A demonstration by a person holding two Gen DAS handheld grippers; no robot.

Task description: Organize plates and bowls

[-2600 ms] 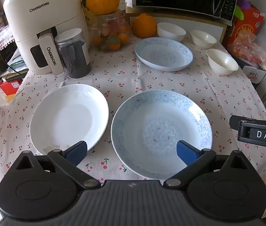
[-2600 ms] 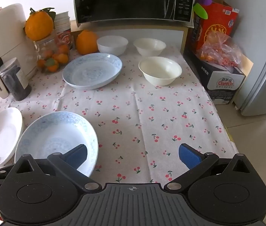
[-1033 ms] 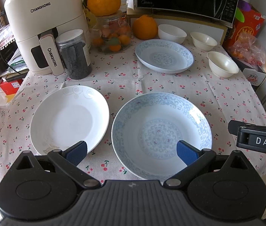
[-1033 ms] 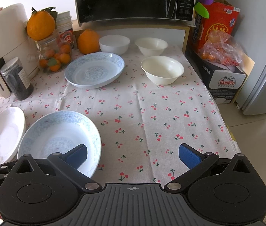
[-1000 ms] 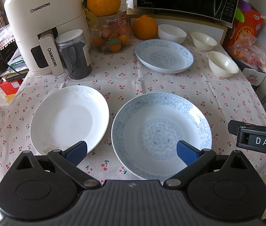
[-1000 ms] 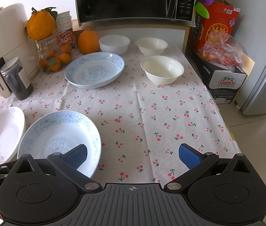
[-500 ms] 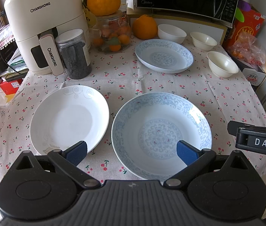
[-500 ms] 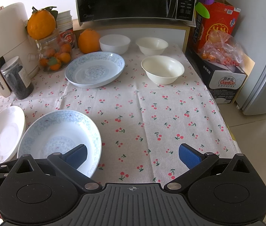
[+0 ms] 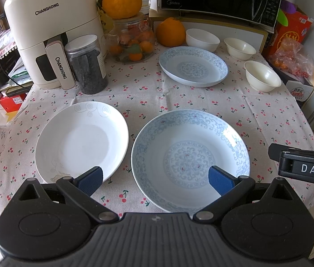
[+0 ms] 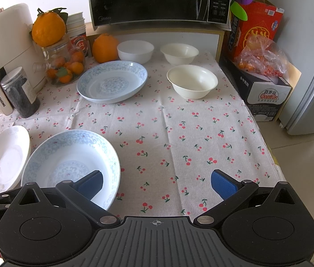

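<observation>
A white plate (image 9: 81, 140) lies at the near left of the table, and a large blue-patterned plate (image 9: 190, 160) lies beside it on the right. A second blue plate (image 9: 192, 65) lies further back. Three white bowls stand at the back right: one (image 10: 134, 51), one (image 10: 179, 53) and one (image 10: 192, 81). My left gripper (image 9: 154, 179) is open and empty, above the near edges of the two front plates. My right gripper (image 10: 155, 183) is open and empty, above the cloth to the right of the large blue plate (image 10: 72, 162).
An air fryer (image 9: 52, 35), a dark jar (image 9: 88, 64) and a fruit jar (image 9: 132, 44) with an orange on it stand at the back left. A microwave (image 10: 159, 0) sits on a shelf behind. A carton (image 10: 266, 91) and a fridge (image 10: 312, 66) stand to the right of the table.
Both grippers have pulled back and up a little, so the table looks slightly further away. No dish has moved.
</observation>
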